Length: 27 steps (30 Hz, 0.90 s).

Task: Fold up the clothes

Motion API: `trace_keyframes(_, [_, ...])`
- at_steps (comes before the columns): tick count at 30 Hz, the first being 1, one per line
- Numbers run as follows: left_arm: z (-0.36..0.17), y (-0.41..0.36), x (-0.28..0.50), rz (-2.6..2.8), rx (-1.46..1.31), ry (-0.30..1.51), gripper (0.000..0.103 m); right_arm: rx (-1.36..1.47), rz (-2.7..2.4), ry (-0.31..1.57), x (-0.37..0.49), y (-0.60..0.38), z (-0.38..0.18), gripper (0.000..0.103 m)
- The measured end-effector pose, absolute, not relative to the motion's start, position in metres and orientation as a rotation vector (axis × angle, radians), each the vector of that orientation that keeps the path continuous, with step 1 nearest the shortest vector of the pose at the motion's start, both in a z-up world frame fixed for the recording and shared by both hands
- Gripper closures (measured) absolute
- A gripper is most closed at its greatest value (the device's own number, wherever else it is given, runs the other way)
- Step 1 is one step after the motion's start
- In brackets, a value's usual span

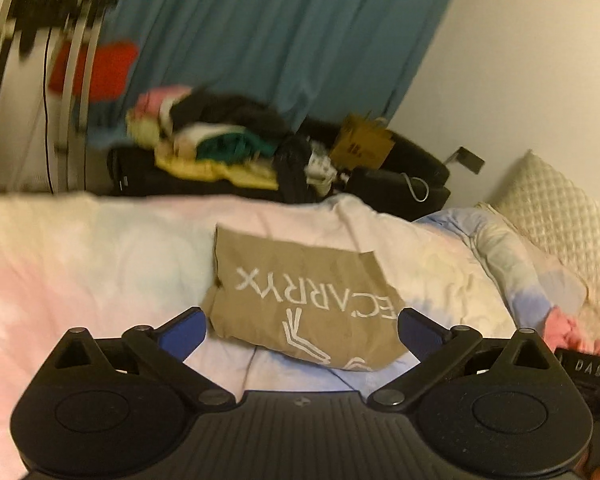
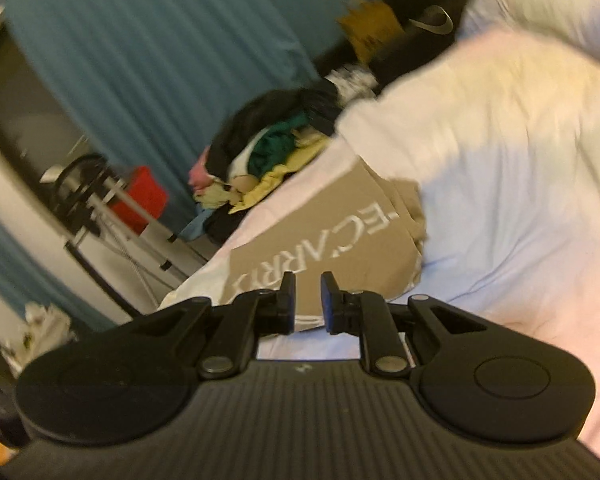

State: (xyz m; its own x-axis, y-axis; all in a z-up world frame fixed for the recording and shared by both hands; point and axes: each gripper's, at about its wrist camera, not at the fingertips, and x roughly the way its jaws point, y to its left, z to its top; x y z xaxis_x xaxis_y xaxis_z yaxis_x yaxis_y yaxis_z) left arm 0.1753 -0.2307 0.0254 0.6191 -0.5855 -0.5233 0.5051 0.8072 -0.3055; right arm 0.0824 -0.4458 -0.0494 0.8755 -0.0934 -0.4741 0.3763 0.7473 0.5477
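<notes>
A folded tan garment (image 1: 300, 296) with white lettering lies on the pastel bed cover (image 1: 80, 264). My left gripper (image 1: 300, 330) is open, its blue-padded fingers spread wide either side of the garment's near edge, holding nothing. In the right wrist view the same tan garment (image 2: 340, 236) lies just ahead of my right gripper (image 2: 308, 294). Its jaws stand a narrow gap apart with nothing between them. This view is blurred by motion.
Beyond the bed, a heap of mixed clothes (image 1: 208, 136) sits on black luggage (image 1: 148, 176) before a teal curtain (image 1: 280, 28). A cardboard box (image 1: 364, 142) and a quilted white pillow (image 1: 560, 216) are at the right. A metal rack (image 1: 68, 80) with a red item stands left.
</notes>
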Motion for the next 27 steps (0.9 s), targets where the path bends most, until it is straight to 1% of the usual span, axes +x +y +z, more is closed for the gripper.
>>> trace_keyframes(1, [0.036, -0.226, 0.161, -0.629, -0.110, 0.625, 0.000, 0.648, -0.258, 0.435, 0.073, -0.437, -0.039, 0.082])
trace_keyframes(2, [0.046, -0.222, 0.148, -0.628, -0.087, 0.601, 0.000, 0.616, -0.241, 0.424, 0.063, -0.428, -0.030, 0.071])
trace_keyframes(3, [0.054, -0.217, 0.134, -0.625, -0.065, 0.576, 0.000, 0.585, -0.220, 0.412, 0.053, -0.420, -0.021, 0.049])
trace_keyframes(4, [0.062, -0.211, 0.120, -0.621, -0.044, 0.550, 0.000, 0.555, -0.205, 0.396, 0.042, -0.410, -0.013, 0.037])
trace_keyframes(5, [0.070, -0.206, 0.106, -0.618, -0.023, 0.525, 0.000, 0.523, -0.197, 0.375, 0.031, -0.400, -0.004, 0.018])
trace_keyframes(6, [0.077, -0.200, 0.092, -0.614, -0.003, 0.505, 0.000, 0.492, -0.193, 0.352, 0.020, -0.390, 0.003, 0.014])
trace_keyframes(10, [0.098, -0.174, 0.042, -0.609, 0.043, 0.434, 0.000, 0.369, -0.169, 0.308, -0.014, -0.351, 0.021, 0.016])
trace_keyframes(15, [0.108, -0.140, -0.008, -0.597, 0.033, 0.375, 0.000, 0.319, -0.182, 0.273, -0.037, -0.328, 0.015, 0.016])
trace_keyframes(21, [0.096, -0.114, -0.047, -0.546, 0.047, 0.291, 0.000, 0.269, -0.201, 0.233, -0.061, -0.302, 0.005, 0.016])
trace_keyframes(27, [0.072, -0.108, -0.047, -0.510, 0.048, 0.313, 0.000, 0.254, -0.215, 0.244, -0.056, -0.294, -0.023, 0.016])
